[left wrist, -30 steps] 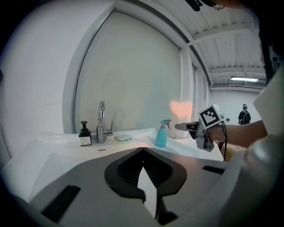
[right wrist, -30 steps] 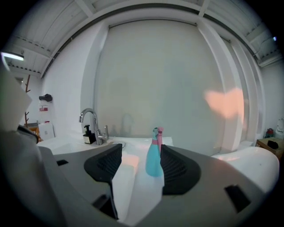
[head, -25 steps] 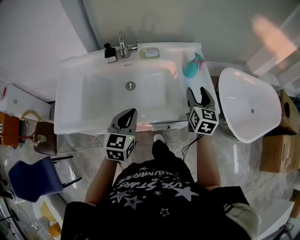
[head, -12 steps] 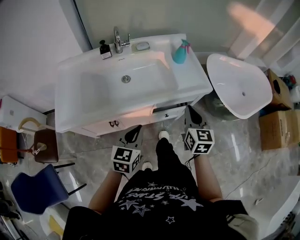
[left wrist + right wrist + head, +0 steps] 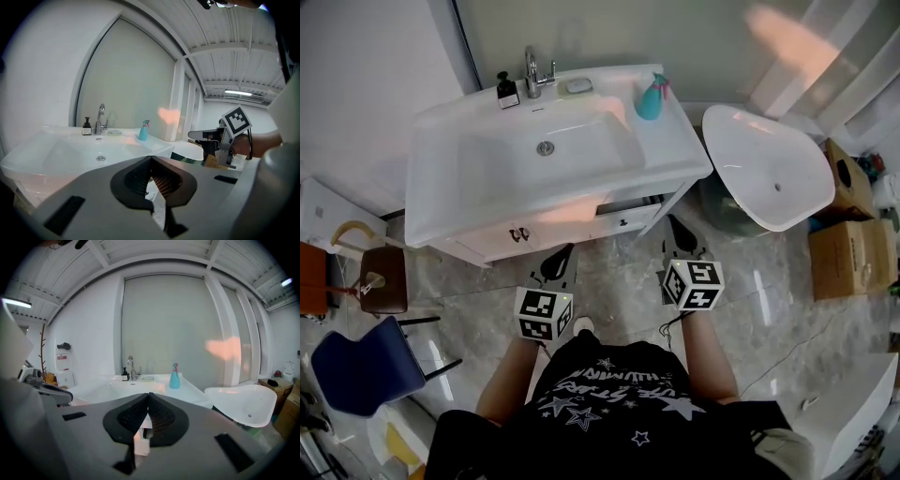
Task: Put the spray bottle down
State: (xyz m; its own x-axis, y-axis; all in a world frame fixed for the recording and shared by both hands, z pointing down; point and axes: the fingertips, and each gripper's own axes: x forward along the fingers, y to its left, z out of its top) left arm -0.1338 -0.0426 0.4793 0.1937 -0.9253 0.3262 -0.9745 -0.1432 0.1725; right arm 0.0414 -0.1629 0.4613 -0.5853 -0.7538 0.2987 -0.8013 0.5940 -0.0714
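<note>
Moved: the left claw [image 5: 558, 262] and the right claw [image 5: 679, 232] have drawn back from the bench [image 5: 675, 159] front and now hang over the floor [image 5: 469, 300], lower in the head view. The right claw was spread a second ago and has since closed.
Left claw: clenched, its pads meeting at the tips with nothing between them.
Right claw: clenched on nothing, ribbed pads pressed together.
Spray bottle [image 5: 651, 98]: upright at the bench's far right corner, upper middle of the head view, well apart from both claws.
Head view only: the blue chair [image 5: 361, 361] at lower left, the cardboard boxes [image 5: 839, 253] at right, and the person's dark star-printed shirt [image 5: 609, 384] along the bottom.
Left claw view only: the right claw's marker cube [image 5: 236, 123] side-on at the right edge, with the hand behind it.
Both claw views: the bottle stands small and distant beyond the pads.
Materials: a glossy white bench with a sunken basin, a chrome faucet [image 5: 532, 70], and a dark soap bottle [image 5: 506, 91]. The spray bottle is teal and conical with a pink top. A loose white basin [image 5: 769, 169] sits at right, and the floor is polished grey marble.
</note>
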